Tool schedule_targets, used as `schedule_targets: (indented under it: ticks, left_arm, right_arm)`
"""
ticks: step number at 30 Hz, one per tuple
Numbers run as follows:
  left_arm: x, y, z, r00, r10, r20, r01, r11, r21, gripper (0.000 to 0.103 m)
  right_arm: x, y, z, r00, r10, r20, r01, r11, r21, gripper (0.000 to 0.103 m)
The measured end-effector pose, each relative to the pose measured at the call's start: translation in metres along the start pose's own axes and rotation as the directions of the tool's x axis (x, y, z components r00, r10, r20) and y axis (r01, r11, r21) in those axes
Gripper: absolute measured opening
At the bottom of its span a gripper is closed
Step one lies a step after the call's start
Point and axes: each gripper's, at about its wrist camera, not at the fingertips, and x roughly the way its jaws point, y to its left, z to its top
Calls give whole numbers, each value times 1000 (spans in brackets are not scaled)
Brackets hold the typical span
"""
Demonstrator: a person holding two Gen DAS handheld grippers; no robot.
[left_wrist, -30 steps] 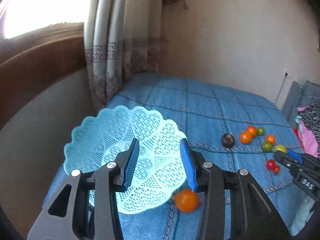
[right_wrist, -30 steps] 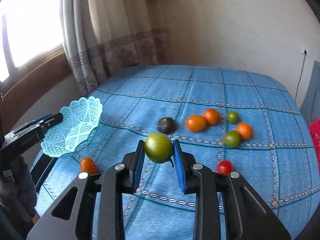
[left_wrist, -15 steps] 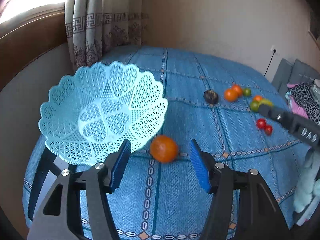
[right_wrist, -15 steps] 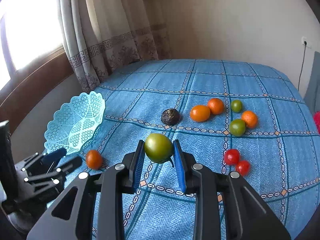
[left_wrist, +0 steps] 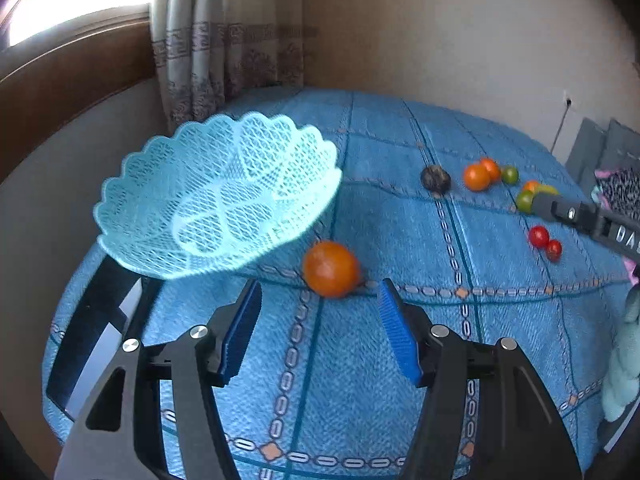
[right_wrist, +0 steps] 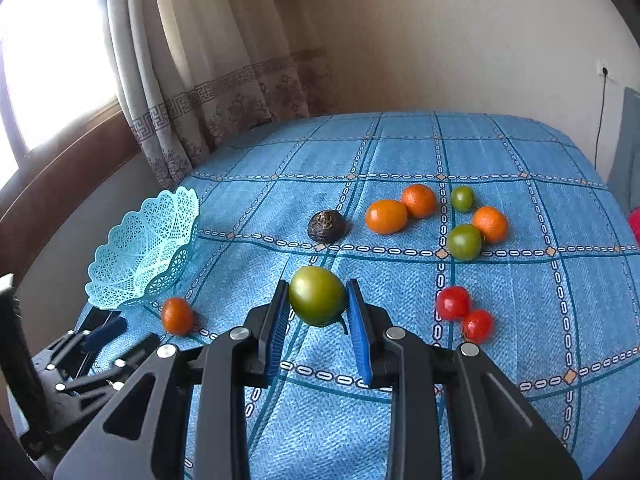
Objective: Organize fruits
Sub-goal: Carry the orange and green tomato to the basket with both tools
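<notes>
My right gripper (right_wrist: 317, 306) clamps a green tomato (right_wrist: 317, 295); my left gripper (left_wrist: 320, 332) gapes empty before an orange fruit (left_wrist: 330, 268) beside the lace basket (left_wrist: 216, 196). Only the right view shows both red tomatoes (right_wrist: 464, 314) unobstructed.

Only one bit of lettering could be read: white capitals "DA" on the dark body of the right gripper (left_wrist: 592, 220), where it reached in at the far right edge of the left wrist view. The picture edge cut the word off after those two letters. In the right wrist view no text, number or sign was legible.
</notes>
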Motion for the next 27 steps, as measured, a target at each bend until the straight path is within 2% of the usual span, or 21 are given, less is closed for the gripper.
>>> schedule_targets:
  ticks: [4, 12, 16, 23, 27]
  left_arm:
    - [28, 2, 6, 996, -22, -82, 17, 998, -54, 62]
    - [50, 0, 21, 994, -21, -106, 13, 997, -71, 61]
    - [47, -3, 22, 996, -6, -87, 2, 998, -55, 41]
    - [24, -11, 20, 997, -59, -55, 58, 998, -12, 40]
    - [-5, -14, 27, 997, -73, 18, 72, 997, 10, 40]
  right_arm:
    - [0, -4, -1, 1000, 1, 3, -1, 1000, 7, 29]
    - [3, -6, -1, 1000, 1, -2, -1, 1000, 11, 29]
    - [4, -4, -2, 1000, -3, -4, 3, 1000, 6, 29]
    - [4, -4, -2, 1000, -6, -4, 6, 1000, 3, 29]
    - [5, 4, 0, 1000, -8, -6, 8, 1000, -18, 29]
